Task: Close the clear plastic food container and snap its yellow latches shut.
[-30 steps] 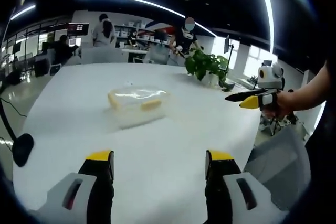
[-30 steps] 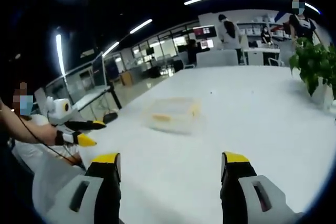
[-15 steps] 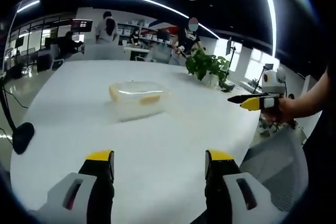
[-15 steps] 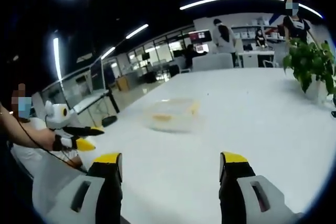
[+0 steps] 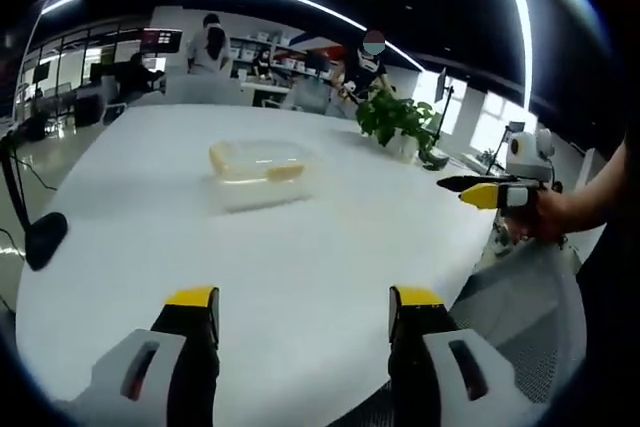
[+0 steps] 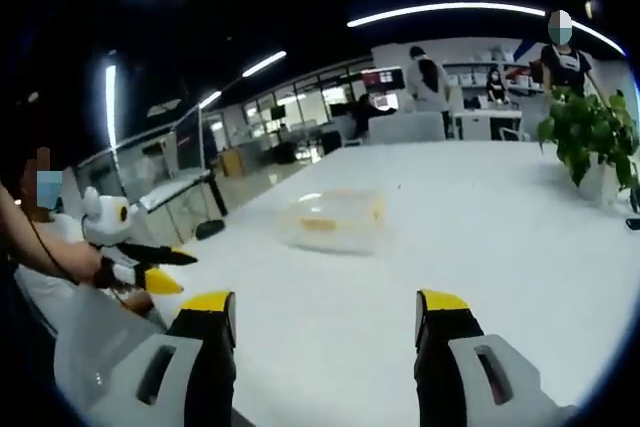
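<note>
From my left gripper point(image 5: 302, 307) I see both jaws spread wide with nothing between them, hovering over the near edge of the white tabletop point(image 5: 300, 247). The clear plastic food container point(image 5: 258, 173) sits well ahead of the jaws, slightly left of their midline, resting flat on the tabletop and apart from everything else. Its yellow latches point(image 5: 285, 173) show at the sides; I cannot tell whether the lid is fully seated or the latches are snapped. Further right, a potted plant point(image 5: 397, 124) stands near the far edge, and at the far right my right gripper point(image 5: 478, 190) comes into the picture, held in a hand off the table's edge, its jaws slightly parted and holding nothing.

From the right gripper point(image 6: 325, 312), the jaws are likewise spread and empty above the tabletop point(image 6: 480, 237). At the left, the left gripper point(image 6: 150, 267) hangs beside the table, jaws slightly apart. The container point(image 6: 335, 219) lies well ahead, near the midline, touched by neither gripper. The plant point(image 6: 590, 137) stands at the right.
</note>
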